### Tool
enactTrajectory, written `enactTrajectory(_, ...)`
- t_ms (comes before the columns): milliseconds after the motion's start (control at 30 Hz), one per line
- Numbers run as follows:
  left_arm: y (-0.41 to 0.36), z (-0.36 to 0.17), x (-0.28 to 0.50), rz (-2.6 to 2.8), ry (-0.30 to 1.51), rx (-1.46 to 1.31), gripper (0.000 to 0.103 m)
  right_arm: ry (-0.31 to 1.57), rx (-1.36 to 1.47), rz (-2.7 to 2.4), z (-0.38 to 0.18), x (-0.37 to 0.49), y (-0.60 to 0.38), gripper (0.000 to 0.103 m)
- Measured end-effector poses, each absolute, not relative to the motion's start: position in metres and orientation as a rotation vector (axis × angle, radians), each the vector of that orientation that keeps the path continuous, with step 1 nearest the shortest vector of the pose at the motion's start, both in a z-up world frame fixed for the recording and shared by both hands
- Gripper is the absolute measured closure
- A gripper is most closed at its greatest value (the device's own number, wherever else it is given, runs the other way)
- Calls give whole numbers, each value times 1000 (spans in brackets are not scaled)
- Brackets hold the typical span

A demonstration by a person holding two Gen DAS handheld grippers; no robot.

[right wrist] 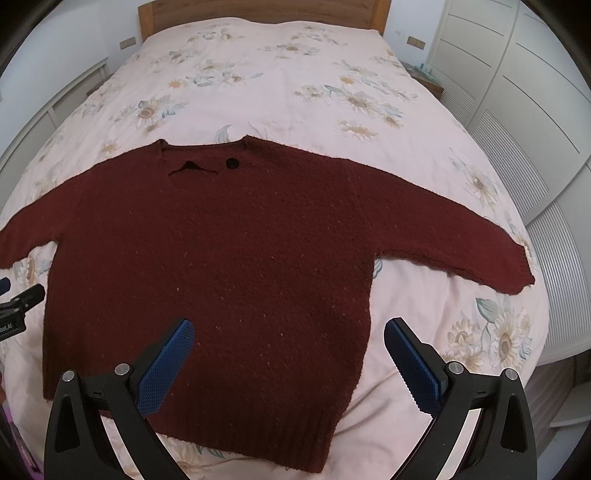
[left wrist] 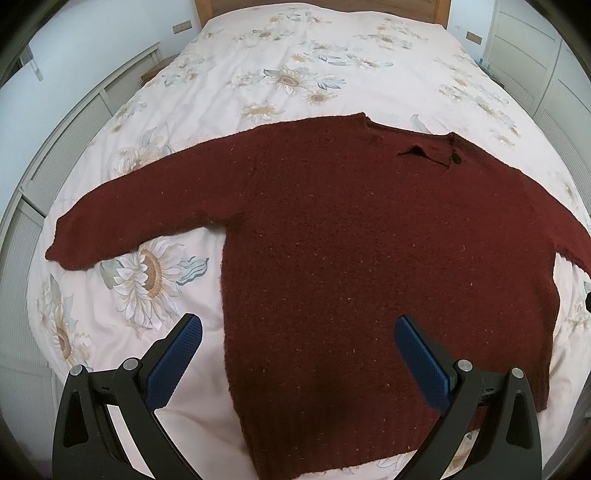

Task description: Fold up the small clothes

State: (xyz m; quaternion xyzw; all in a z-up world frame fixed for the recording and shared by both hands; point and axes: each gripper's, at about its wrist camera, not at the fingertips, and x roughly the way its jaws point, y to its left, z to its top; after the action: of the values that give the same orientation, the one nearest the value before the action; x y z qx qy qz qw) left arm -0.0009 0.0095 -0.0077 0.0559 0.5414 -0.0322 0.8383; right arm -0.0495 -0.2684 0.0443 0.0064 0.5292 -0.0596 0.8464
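Both wrist views over sweater (left wrist: 351,240)

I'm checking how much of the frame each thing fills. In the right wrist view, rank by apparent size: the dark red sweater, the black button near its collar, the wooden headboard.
1. dark red sweater, by far the largest.
2. wooden headboard, a far-off strip, so its true size is unsure.
3. black button, tiny.

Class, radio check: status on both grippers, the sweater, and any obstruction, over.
Left gripper open, empty, above hem. Right gripper open, empty. Maroon sweater flat on the floral bedspread, sleeves spread, unfolded. Nothing on it, over.
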Motion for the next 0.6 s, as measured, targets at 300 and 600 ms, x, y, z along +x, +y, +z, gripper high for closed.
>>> enactTrajectory(300, 9, -9, 2, -60, 1155, 124, 1, 1120, 14, -133, 43, -51, -272, 0)
enactTrajectory(600, 6, -9, 2, -55, 1154, 136, 1, 1122, 12, -134, 44, -52, -273, 0)
